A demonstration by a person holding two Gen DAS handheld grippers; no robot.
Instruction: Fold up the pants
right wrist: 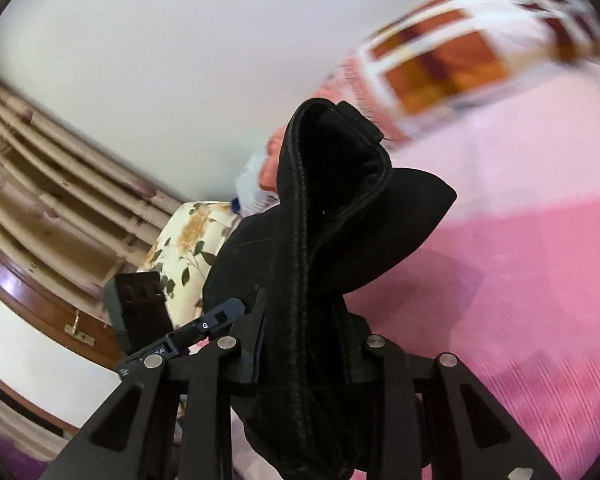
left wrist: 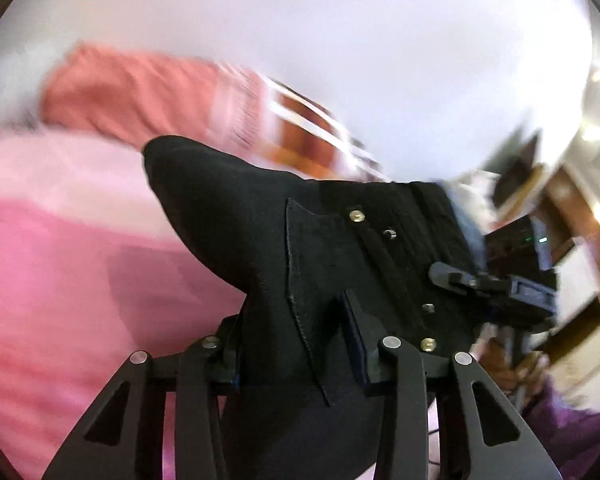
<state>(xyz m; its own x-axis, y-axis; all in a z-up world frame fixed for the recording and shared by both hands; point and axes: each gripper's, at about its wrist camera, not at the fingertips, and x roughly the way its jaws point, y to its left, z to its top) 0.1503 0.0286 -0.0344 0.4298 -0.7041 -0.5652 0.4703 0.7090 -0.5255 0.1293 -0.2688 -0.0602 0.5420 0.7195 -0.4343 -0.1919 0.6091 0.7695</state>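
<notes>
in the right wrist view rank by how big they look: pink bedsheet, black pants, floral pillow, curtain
1. pink bedsheet
2. black pants, though nearness to the camera inflates them
3. curtain
4. floral pillow, partly hidden

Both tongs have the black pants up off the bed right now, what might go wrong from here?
1. The left tongs pinch the pants near a pocket seam; only a narrow strip sits between them, so it may slip.
2. In the right tongs the waistband is bunched and twisted, so the fold could come out crooked.
3. Both views are motion-blurred; a fast swing may drag fabric unevenly onto the pink bed.
</notes>
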